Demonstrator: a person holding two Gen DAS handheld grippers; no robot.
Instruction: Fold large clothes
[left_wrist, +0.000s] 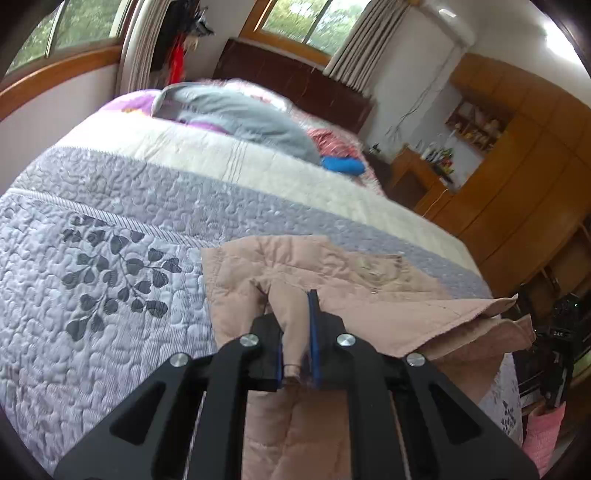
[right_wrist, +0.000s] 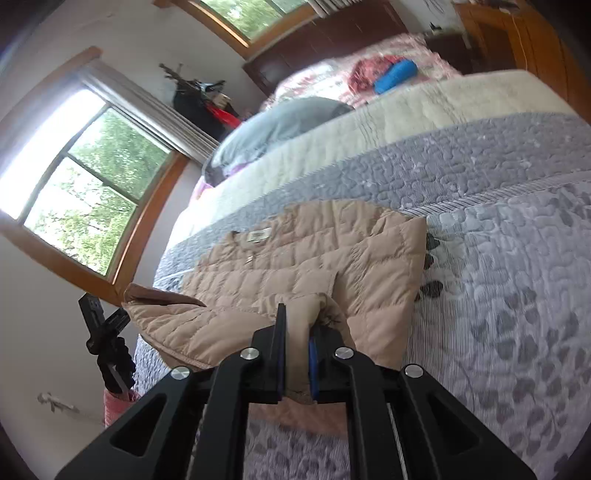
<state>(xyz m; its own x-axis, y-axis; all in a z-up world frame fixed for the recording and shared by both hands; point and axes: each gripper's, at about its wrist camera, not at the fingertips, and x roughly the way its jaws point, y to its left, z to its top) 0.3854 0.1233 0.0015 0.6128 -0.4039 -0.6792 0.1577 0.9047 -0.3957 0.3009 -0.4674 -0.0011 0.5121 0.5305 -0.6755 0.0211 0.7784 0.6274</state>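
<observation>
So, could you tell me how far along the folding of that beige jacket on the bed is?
Partly done: the quilted beige jacket lies on the bedspread with one side already folded over its front. In hand: the left gripper and the right gripper each clamp a bunch of its fabric. Left to do: finish this fold, release, and flatten the bundle, which still looks loose and uneven.

We are in a home bedroom: a bed (left_wrist: 110, 206) under a quilted bedspread, a grey pillow (left_wrist: 240, 118), curtained windows (left_wrist: 306, 22), and wooden wardrobes (left_wrist: 517, 155) on the right.
</observation>
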